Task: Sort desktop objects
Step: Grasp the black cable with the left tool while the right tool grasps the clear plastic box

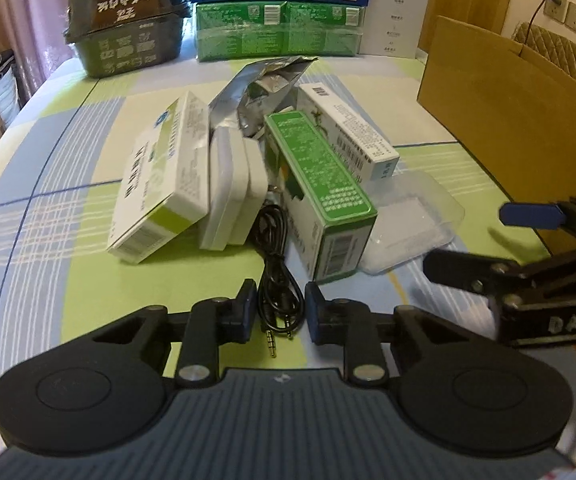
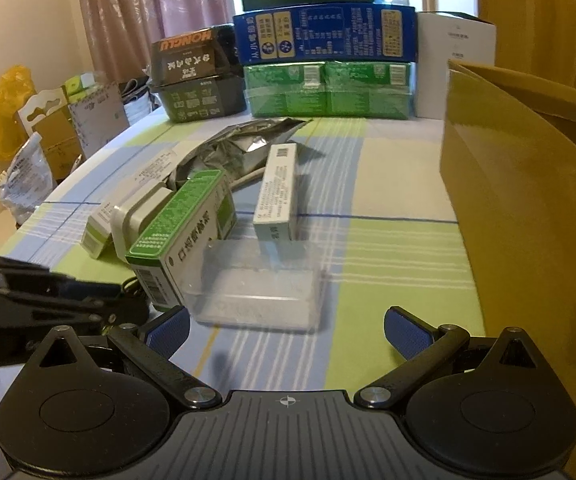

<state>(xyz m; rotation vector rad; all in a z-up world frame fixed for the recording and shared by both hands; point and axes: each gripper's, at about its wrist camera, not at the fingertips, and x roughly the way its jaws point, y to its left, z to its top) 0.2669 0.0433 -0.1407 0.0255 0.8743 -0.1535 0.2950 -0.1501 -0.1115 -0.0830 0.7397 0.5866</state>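
On the checked tablecloth (image 1: 48, 208), a white-and-green box (image 1: 156, 184) is seen leftmost. A coiled black audio cable (image 1: 278, 280) is straddled by the left gripper (image 1: 280, 308), its fingers partly apart, nothing held. The green box (image 1: 324, 196) and clear plastic tray (image 2: 256, 284) follow. The right gripper (image 2: 286, 326) is spread wide before the tray, empty. A cardboard box (image 2: 528, 208) stands rightmost.

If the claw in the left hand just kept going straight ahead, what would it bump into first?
Most likely the coiled black audio cable, which lies between the open left claw fingers already. Just beyond sits the green box, though depth is hard to judge.
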